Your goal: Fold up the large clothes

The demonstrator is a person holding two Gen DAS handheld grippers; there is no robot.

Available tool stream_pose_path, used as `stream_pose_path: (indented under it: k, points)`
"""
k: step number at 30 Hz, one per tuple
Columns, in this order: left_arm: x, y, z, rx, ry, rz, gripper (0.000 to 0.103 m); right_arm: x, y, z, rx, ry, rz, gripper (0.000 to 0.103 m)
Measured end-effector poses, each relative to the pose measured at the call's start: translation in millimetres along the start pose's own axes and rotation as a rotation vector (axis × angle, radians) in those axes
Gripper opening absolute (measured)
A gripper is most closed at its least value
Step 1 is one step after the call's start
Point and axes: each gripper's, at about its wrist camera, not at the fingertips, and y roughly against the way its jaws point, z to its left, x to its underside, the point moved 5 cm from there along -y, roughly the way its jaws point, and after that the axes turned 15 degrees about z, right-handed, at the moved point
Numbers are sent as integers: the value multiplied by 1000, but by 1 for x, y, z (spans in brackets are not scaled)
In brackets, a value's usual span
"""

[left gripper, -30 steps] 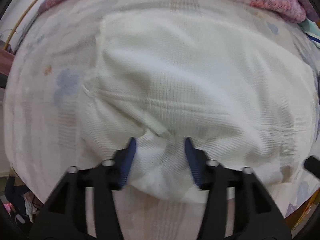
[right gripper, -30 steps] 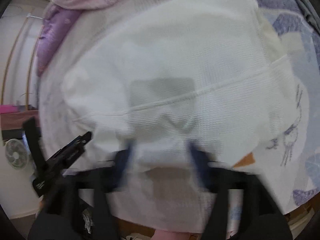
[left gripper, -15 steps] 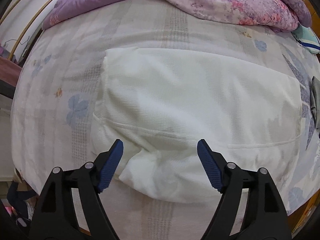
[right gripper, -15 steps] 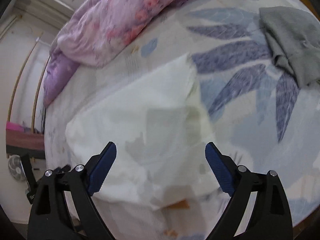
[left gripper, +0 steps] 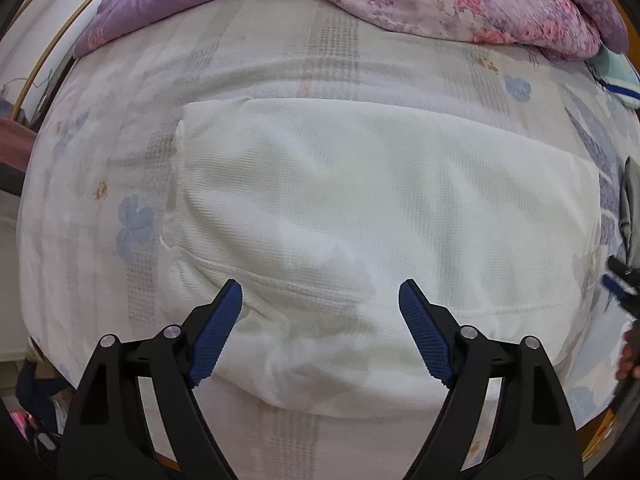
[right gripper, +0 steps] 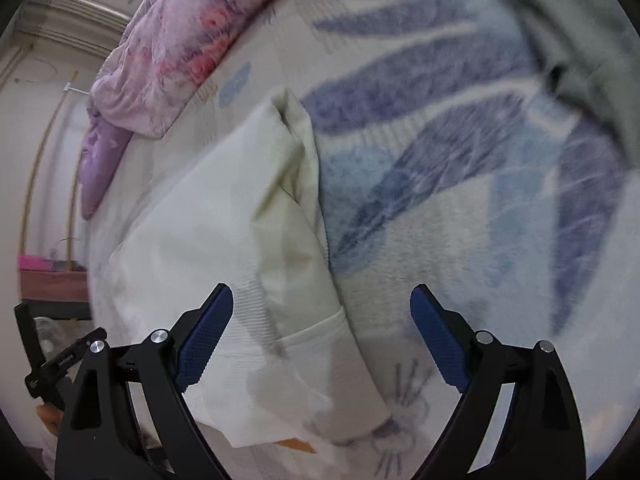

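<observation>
A white waffle-knit garment (left gripper: 360, 208) lies folded into a wide rectangle on the bed. My left gripper (left gripper: 320, 286) points straight down above the garment's near hem. Its jaws are opening, with nothing pinched between the blue pads (left gripper: 216, 332); the cloth lies loose below them. In the right wrist view the same white garment (right gripper: 224, 248) shows its right folded edge. My right gripper (right gripper: 322, 288) hangs open over that edge, one finger above the cloth and one above the sheet. The picture there is blurred.
The bed has a pale sheet (left gripper: 120, 140) with blue flowers and a blue leaf print (right gripper: 440, 152). A pink-purple quilt (left gripper: 460, 0) is heaped along the far side. A grey garment (right gripper: 580, 20) lies to the right. The bed's near edge is just below the grippers.
My left gripper has let go of the bunched white hem, opened wide and lifted. My right gripper has swung from over the garment's middle to its right edge and come down closer.
</observation>
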Motion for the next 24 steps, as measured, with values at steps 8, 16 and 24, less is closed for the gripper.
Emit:
stream_pose_path:
  k: [8, 16, 24]
  points:
    - [-12, -10, -11, -30, 1, 35, 82, -10, -24, -14, -510, -117, 102, 92]
    - [-26, -11, -21, 61, 6, 35, 82, -4, -54, 12, -506, -166, 254, 97]
    - [-52, -5, -28, 183, 51, -23, 82, -3, -44, 51, -45, 10, 325, 39]
